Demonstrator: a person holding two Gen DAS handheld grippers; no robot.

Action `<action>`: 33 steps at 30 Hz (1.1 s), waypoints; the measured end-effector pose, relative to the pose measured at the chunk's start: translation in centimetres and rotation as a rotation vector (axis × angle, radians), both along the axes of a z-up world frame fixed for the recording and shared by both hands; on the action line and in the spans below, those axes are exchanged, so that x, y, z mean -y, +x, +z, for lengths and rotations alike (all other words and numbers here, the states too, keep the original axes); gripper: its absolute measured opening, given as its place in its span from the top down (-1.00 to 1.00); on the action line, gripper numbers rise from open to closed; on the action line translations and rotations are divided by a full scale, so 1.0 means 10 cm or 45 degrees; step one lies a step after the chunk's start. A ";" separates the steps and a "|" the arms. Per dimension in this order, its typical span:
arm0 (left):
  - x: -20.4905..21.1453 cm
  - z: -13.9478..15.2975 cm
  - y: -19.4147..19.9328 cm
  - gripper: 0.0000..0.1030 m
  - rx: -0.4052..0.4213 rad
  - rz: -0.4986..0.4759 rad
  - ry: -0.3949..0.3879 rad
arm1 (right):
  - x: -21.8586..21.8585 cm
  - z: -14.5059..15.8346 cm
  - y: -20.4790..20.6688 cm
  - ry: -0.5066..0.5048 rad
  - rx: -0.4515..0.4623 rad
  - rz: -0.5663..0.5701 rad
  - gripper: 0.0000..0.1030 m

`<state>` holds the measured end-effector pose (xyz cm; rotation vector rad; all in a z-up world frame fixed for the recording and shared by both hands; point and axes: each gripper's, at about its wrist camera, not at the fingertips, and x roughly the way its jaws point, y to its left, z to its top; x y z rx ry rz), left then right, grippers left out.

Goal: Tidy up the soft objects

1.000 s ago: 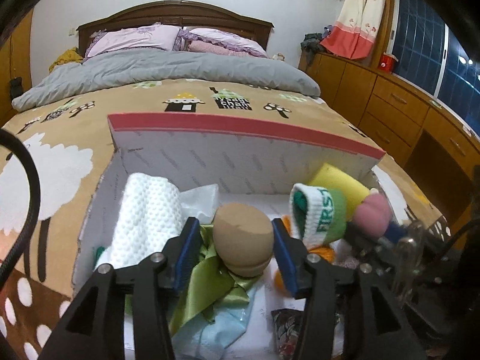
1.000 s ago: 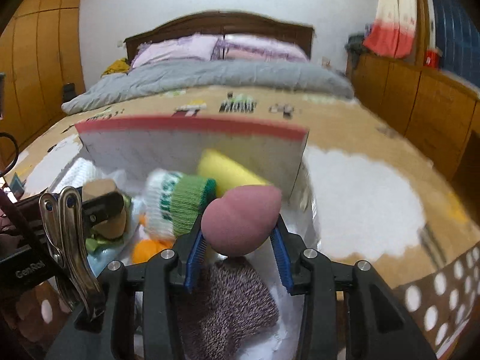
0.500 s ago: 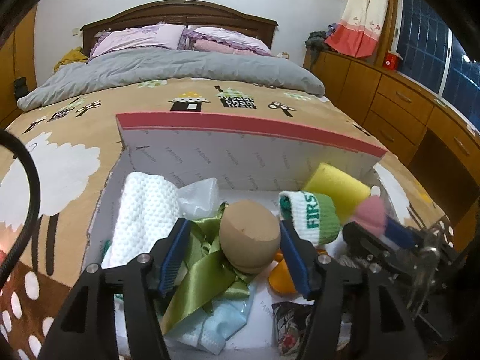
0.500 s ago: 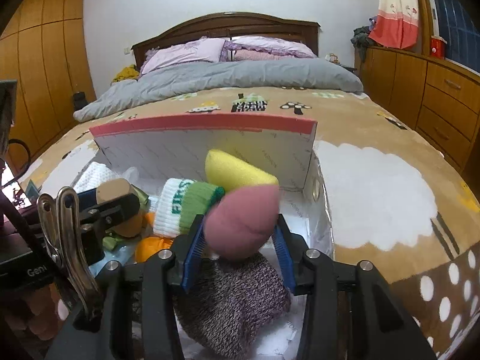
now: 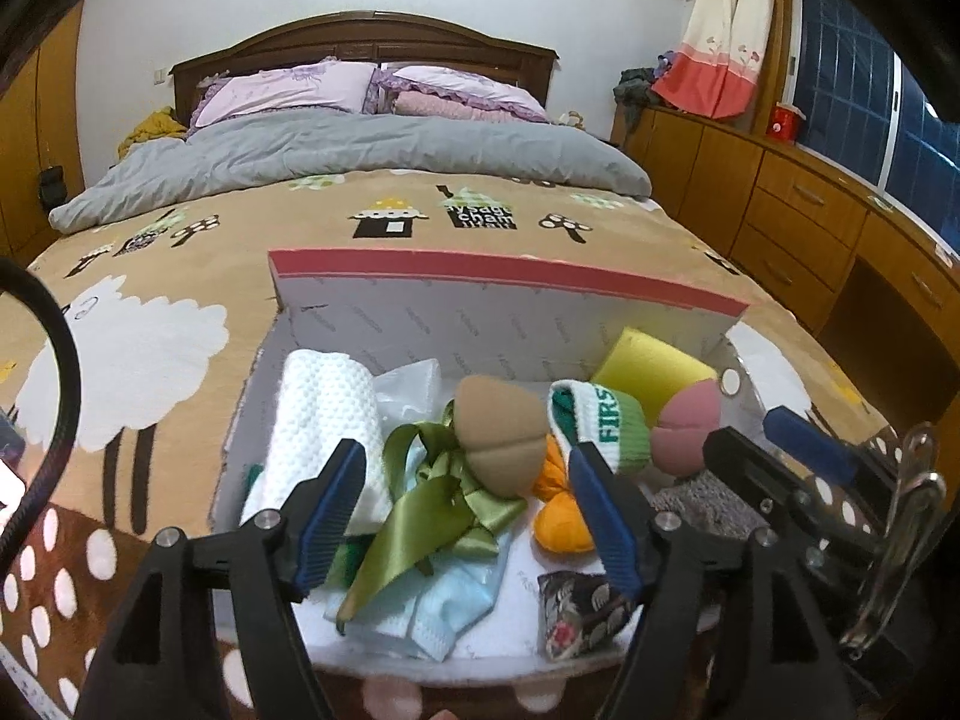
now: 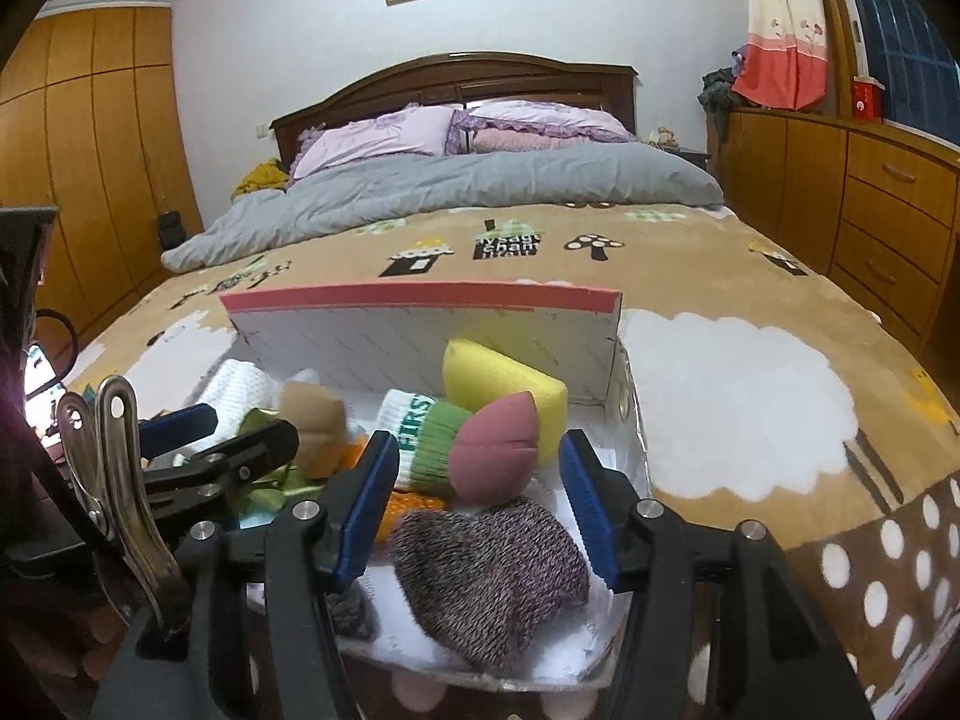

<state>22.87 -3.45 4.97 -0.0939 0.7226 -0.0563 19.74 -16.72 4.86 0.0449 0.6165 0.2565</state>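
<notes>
Inside the open white box [image 5: 420,324] on the bed [image 5: 150,324], the tan sponge [image 5: 500,435] sits on the green ribbon [image 5: 432,504] with its narrow end pointing up toward the back wall, and the pink sponge [image 6: 495,450] leans with its tip up and to the right against the yellow sponge [image 6: 510,387]. The left tool [image 5: 468,516] and right tool [image 6: 477,507] both stand wide open, holding nothing. Only the right view shows the speckled knit piece [image 6: 492,570] in full, only the left view the patterned pouch [image 5: 579,612] and pale blue cloth [image 5: 444,612]; the white-and-green sock [image 5: 606,426] reads "FIRS".
</notes>
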 end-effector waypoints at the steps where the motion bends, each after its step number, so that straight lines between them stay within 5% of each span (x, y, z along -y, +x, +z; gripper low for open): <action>1: 0.00 0.01 -0.02 -0.44 0.001 -0.001 0.001 | 0.00 0.02 -0.03 0.002 0.005 0.003 -0.11; 18: -0.06 0.15 -0.49 -0.45 -0.004 -0.007 0.007 | -0.03 0.10 -0.50 0.024 -0.011 0.024 -0.11; 33: -0.07 -0.07 -0.90 -0.45 -0.062 0.019 0.032 | -0.09 -0.16 -0.90 0.011 -0.081 0.012 -0.11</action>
